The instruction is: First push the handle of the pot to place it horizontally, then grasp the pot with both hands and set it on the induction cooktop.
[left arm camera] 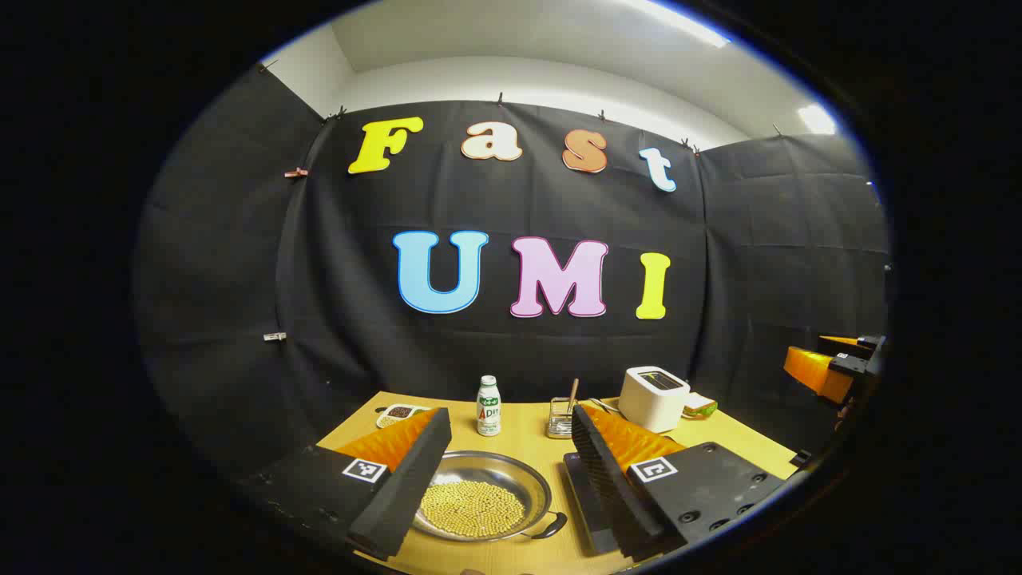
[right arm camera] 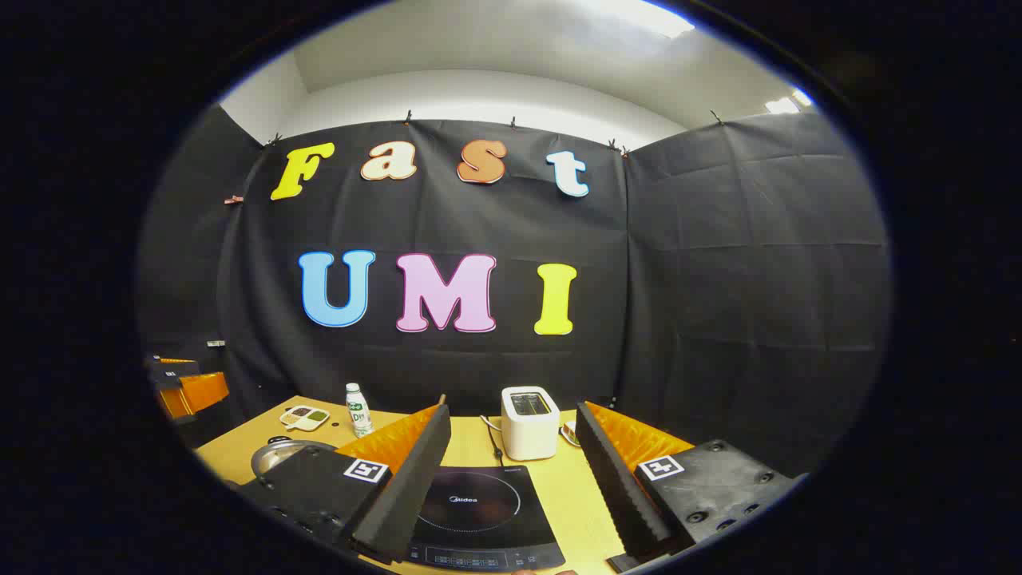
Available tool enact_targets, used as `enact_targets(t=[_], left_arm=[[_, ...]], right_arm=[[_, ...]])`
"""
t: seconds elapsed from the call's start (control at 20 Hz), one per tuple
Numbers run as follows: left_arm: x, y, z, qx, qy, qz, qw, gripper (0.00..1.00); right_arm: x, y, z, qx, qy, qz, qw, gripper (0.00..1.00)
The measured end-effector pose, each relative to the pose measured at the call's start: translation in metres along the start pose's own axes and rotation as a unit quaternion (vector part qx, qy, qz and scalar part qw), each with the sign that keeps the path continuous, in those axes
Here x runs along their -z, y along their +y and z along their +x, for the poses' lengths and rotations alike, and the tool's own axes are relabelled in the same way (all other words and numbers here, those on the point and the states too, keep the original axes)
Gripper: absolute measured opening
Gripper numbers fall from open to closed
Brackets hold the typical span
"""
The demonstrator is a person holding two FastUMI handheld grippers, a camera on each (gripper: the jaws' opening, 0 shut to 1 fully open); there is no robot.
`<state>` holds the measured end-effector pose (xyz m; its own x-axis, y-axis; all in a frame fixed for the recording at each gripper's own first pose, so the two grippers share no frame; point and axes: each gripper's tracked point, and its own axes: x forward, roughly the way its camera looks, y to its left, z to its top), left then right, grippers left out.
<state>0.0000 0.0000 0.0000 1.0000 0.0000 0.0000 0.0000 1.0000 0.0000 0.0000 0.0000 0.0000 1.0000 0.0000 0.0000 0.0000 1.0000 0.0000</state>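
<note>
A: Where is the pot [left arm camera: 483, 501]?
B: On the worktop [left arm camera: 523, 443] beside the induction cooktop [right arm camera: 479, 511], not on it.
A: And each hand-held gripper?
B: Left hand-held gripper [left arm camera: 499, 487] and right hand-held gripper [right arm camera: 511, 487] hover spread wide, holding nothing. Pushing the handle [left arm camera: 551, 525] and lifting seem left.

Bare desk [left arm camera: 523, 447] lies between the pot [left arm camera: 479, 499] and the bottle [left arm camera: 488, 406] and rack [left arm camera: 561, 419] behind it. The cooktop [right arm camera: 479, 507] top is free; the toaster [right arm camera: 529, 422] stands just behind it, its cord [right arm camera: 493, 439] alongside.
</note>
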Motion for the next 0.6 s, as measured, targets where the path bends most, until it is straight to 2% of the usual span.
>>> enact_targets(t=[0.15, 0.2, 0.35, 0.6], left_arm=[[0.001, 0.002, -0.002, 0.000, -0.005, 0.011, 1.000, 0.92], [0.006, 0.001, -0.002, 0.001, -0.001, 0.011, 1.000, 0.95], [0.009, -0.002, -0.003, 0.008, 0.004, -0.006, 1.000, 0.95], [0.016, 0.003, -0.003, 0.004, 0.010, -0.006, 1.000, 0.95]], right_arm=[[0.003, -0.001, 0.002, 0.006, 0.002, 0.003, 1.000, 0.99], [0.003, 0.000, 0.001, 0.006, 0.003, 0.005, 1.000, 0.98], [0.005, 0.002, 0.000, 0.004, 0.005, 0.008, 1.000, 0.98], [0.010, 0.008, 0.000, 0.000, 0.009, 0.006, 1.000, 0.98]])
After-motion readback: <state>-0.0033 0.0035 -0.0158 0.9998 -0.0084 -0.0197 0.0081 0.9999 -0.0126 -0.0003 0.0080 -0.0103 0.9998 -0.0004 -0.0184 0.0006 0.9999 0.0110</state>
